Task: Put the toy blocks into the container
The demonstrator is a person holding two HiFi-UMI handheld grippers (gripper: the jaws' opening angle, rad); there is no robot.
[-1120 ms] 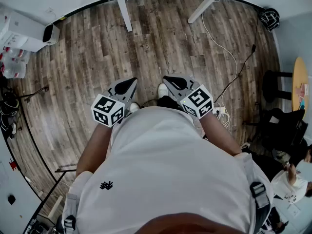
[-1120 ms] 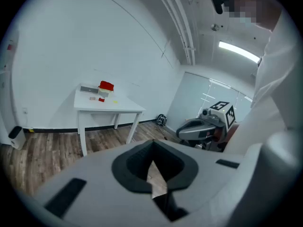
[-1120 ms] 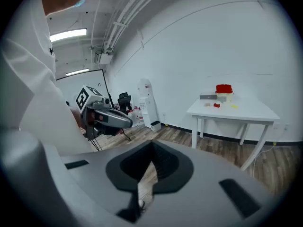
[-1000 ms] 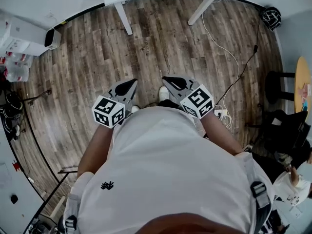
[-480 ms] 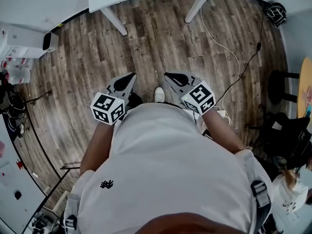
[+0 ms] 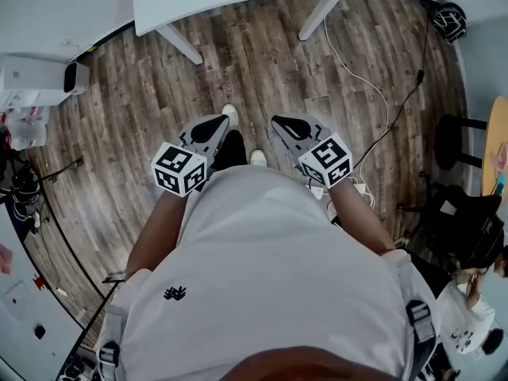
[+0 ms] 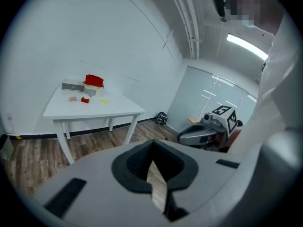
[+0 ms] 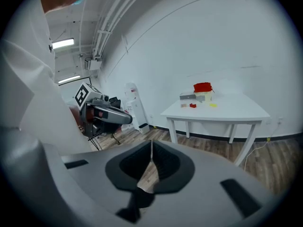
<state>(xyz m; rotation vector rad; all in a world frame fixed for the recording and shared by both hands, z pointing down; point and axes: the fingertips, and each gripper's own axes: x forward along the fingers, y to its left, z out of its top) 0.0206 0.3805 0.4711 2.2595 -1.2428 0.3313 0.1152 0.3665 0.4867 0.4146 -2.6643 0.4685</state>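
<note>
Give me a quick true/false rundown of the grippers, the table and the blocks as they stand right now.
1. The left gripper and the right gripper are both shut and empty. True.
2. The red container sits on the white table. True.
3. The left gripper holds the red block. False: the red block lies on the table.
4. Both grippers hang over the table top. False: they are over the wood floor, and the table stands ahead of them.
5. A yellow block lies on the table outside the container. True.
</note>
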